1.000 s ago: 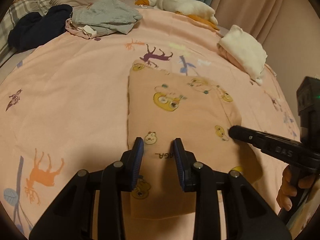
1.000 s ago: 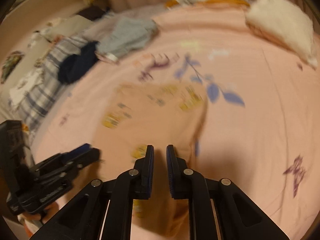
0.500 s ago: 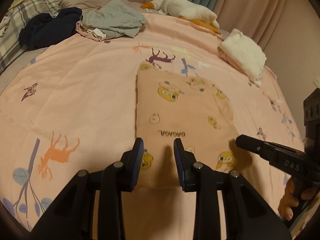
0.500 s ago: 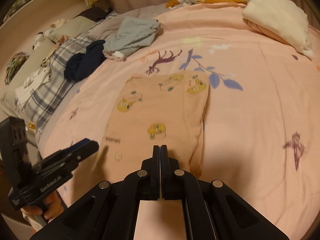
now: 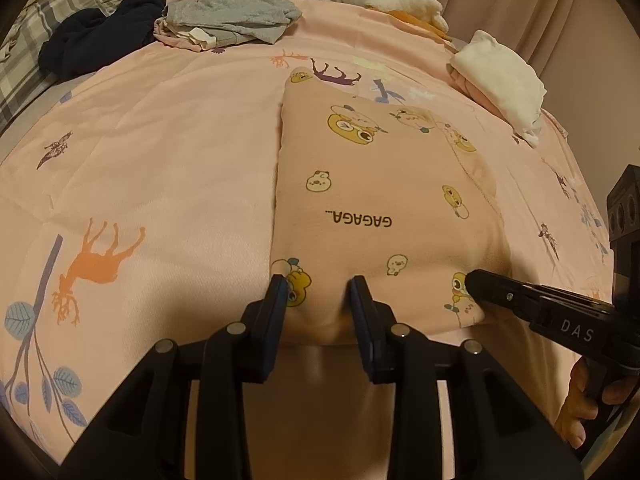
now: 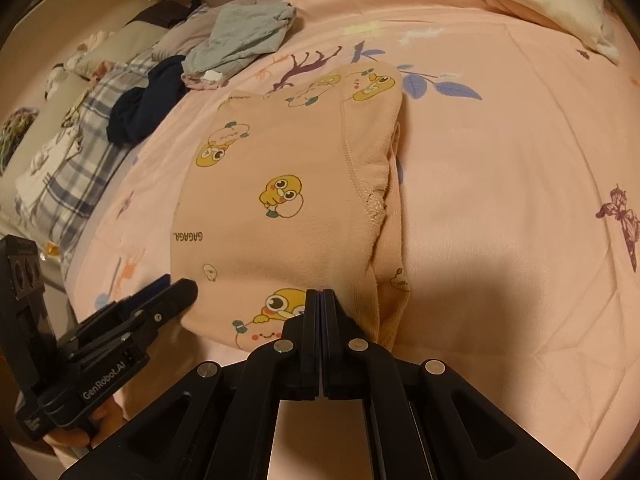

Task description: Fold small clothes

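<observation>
Pink quilted bedding printed with deer, leaves and butterflies covers the bed that carries everything. Near its front edge lies the task's thing, a peach fleece garment with yellow cartoon ducks and "GAGAGA" lettering, already folded into a tall rectangle with a doubled layer showing along its right side.

Compared with a second ago, both tools have come down and forward to the garment's near hem. The left tool is spread part-way, its jaws astride a small hump of fabric at the near-left corner; the cloth bulges between the pads, but whether they press on it cannot be told. The right tool stood slightly apart a second ago and is now pressed together, its tip at the near-right part of the hem beside a printed duck; no cloth shows between the jaws.

This likely means the next fold is being set up: both near corners taken so the hem can be carried toward the far edge. The right side would probably need to open and re-take the hem first.

Farther back lie a crumpled grey garment, a dark navy garment and a folded cream stack at the right.
</observation>
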Motion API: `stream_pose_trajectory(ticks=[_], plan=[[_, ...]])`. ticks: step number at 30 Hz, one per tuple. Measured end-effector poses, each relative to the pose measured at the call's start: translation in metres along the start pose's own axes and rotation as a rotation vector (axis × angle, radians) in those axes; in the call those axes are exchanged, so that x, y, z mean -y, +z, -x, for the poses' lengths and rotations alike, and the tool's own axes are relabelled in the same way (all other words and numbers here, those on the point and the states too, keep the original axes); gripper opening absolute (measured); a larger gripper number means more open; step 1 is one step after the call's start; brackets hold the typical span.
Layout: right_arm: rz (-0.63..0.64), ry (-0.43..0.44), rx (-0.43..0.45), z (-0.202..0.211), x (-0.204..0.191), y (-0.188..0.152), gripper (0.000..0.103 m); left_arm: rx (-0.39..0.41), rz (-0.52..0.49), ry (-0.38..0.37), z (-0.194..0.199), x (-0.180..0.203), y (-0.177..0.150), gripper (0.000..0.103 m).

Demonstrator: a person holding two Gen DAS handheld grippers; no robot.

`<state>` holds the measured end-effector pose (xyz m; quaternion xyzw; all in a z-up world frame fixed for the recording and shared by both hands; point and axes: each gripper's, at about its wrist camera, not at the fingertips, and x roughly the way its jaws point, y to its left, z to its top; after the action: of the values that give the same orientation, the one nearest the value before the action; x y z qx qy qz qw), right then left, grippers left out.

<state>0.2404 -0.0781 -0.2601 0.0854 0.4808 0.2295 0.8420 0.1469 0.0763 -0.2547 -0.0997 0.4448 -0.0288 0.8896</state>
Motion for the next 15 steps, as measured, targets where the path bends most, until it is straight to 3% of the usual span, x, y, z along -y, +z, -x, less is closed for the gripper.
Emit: stream_pose_trajectory(ticks=[6,7,8,9,10,11,12,14,15], plan=[[-0.008,-0.079,0.003,0.017,-0.011,0.000,0.000,0.009,0.009,0.051,0.022,0.003,0.007,0.032],[-0.008,-0.095,0.011,0.025,-0.013,0.001,0.000,0.035,-0.001,0.064,0.033,0.006,0.011,0.036],[0.001,-0.117,0.026,0.034,-0.016,0.002,0.001,0.066,-0.012,0.065,0.044,0.009,0.014,0.048],[0.014,-0.143,0.046,0.045,-0.020,0.002,0.008,0.113,-0.020,0.059,0.060,0.014,0.019,0.061],[0.026,-0.177,0.081,0.060,-0.025,0.003,0.014,0.157,-0.022,0.049,0.075,0.018,0.021,0.067],[0.029,-0.195,0.108,0.071,-0.027,0.004,0.037,0.194,-0.025,0.038,0.088,0.022,0.024,0.078],[0.026,-0.205,0.139,0.083,-0.029,0.005,0.067,0.230,-0.035,0.027,0.104,0.028,0.028,0.085],[0.012,-0.214,0.203,0.109,-0.032,0.006,0.086,0.264,-0.066,0.022,0.123,0.036,0.032,0.095],[0.012,-0.219,0.212,0.122,-0.034,0.007,0.086,0.277,-0.093,0.020,0.134,0.042,0.033,0.103]])
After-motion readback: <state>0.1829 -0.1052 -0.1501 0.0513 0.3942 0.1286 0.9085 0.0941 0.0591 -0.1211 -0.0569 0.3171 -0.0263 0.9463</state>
